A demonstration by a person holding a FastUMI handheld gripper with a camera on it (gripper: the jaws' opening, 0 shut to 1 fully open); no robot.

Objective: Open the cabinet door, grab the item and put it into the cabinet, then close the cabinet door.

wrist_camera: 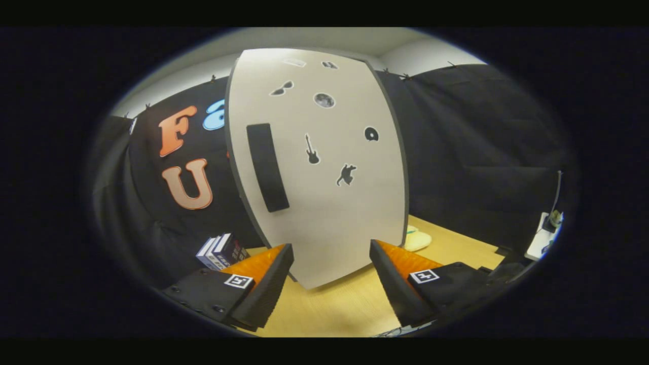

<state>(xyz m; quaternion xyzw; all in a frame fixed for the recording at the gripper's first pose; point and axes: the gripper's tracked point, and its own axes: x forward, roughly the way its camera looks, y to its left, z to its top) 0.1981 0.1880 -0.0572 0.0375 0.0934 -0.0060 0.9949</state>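
Nearest, the gripper (pixel 332 276) hovers over the wooden table (pixel 350 309) with its fingers spread wide and nothing between them. Just beyond the fingertips, at twelve o'clock, stands the cabinet door (pixel 324 203), a pale panel dotted with small dark stickers. It looks shut, and its leaning stance is likely the lens at work. Its handle (pixel 267 167) is a dark bar toward eleven o'clock from the fingers, its long axis running up and down the door, tipped slightly so the top leans toward ten o'clock. The door's own long axis is likewise upright, its face turned squarely toward the fingers. At about two o'clock from the right finger, just past the door's lower corner, a pale soft-looking object (pixel 417 239) lies on the table; this may be the item, though most of it is hidden. At ten o'clock from the left finger, a small stack of boxes (pixel 221 251) sits by the booth wall and could equally be it. A shut door with empty fingers fits either the approach to opening it or the moment after it was closed on the stored item; the cabinet's inside is hidden, so I cannot tell which. If it is opening, the fingers would need to shift toward the handle and straddle it across its narrow width.
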